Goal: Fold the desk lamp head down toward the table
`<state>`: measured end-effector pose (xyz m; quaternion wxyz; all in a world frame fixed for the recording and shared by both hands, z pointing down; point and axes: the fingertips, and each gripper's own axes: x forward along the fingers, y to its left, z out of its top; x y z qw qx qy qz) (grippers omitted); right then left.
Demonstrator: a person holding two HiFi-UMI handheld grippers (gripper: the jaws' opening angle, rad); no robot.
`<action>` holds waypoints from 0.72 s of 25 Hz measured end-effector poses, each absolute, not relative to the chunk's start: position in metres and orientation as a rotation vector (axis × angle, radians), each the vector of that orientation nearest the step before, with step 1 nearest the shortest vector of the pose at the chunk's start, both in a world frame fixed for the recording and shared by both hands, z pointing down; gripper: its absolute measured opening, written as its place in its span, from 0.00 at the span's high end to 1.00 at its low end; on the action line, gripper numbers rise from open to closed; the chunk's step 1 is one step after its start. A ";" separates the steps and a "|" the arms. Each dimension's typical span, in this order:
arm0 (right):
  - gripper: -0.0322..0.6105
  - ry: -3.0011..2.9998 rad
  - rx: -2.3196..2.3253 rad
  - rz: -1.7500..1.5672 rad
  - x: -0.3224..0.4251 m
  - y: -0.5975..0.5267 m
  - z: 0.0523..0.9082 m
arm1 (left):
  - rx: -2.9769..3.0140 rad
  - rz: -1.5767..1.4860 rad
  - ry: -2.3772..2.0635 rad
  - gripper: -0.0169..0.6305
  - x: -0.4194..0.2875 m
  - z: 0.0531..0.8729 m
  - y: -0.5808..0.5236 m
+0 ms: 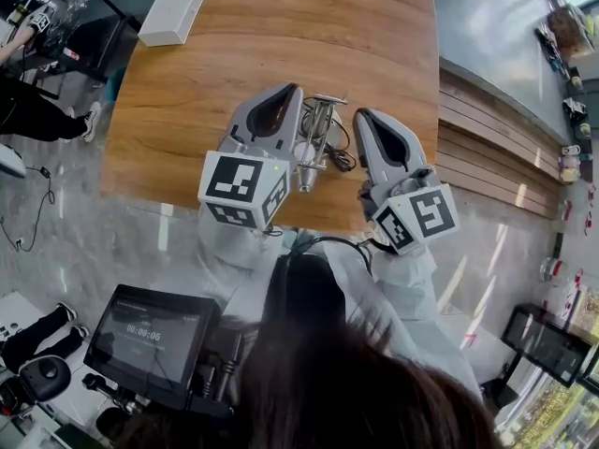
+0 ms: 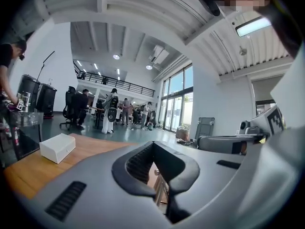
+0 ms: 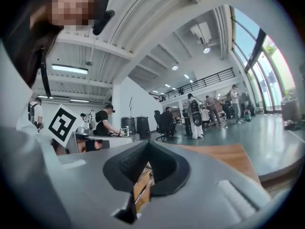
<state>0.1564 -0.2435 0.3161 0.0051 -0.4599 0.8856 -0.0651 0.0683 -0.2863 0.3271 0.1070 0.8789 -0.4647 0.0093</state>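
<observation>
The silver desk lamp [image 1: 316,137] with its black cable sits near the wooden table's [image 1: 281,36] front edge, seen from straight above, so I cannot tell how its head is tilted. My left gripper [image 1: 288,92] hovers just left of it and my right gripper [image 1: 363,116] just right of it, both raised above the table and pointing away from me. Both have their jaws shut with nothing between them and are not touching the lamp. In the left gripper view [image 2: 153,145] and the right gripper view [image 3: 148,145] only a sliver of the lamp [image 2: 160,190] [image 3: 142,185] shows below the closed jaws.
A white box [image 1: 173,10] [image 2: 57,148] lies at the table's far left corner. A tablet on a stand [image 1: 150,340] is below the table's front edge, by my body. Several people and chairs [image 2: 76,106] are across the hall. Wooden steps [image 1: 487,157] run along the table's right.
</observation>
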 end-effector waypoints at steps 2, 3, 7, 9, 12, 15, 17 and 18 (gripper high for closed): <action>0.95 2.718 -1.484 -0.219 0.163 -0.242 0.307 | 2.599 0.027 -1.362 0.97 0.077 0.319 -0.279; 0.95 2.704 -1.493 -0.223 0.165 -0.242 0.306 | 2.608 0.032 -1.352 0.97 0.081 0.318 -0.277; 0.95 2.707 -1.500 -0.215 0.164 -0.241 0.307 | 2.624 0.026 -1.317 0.97 0.090 0.315 -0.271; 0.95 2.717 -1.497 -0.199 0.164 -0.239 0.305 | 2.632 0.033 -1.315 0.97 0.091 0.313 -0.268; 0.95 2.718 -1.490 -0.182 0.164 -0.238 0.301 | 2.632 0.028 -1.313 0.97 0.091 0.311 -0.265; 0.95 2.712 -1.473 -0.182 0.163 -0.238 0.299 | 2.633 0.023 -1.314 0.97 0.090 0.311 -0.264; 0.95 2.715 -1.465 -0.185 0.163 -0.237 0.299 | 2.632 0.021 -1.315 0.97 0.090 0.311 -0.264; 0.95 2.717 -1.462 -0.187 0.162 -0.237 0.299 | 2.632 0.022 -1.317 0.97 0.089 0.311 -0.264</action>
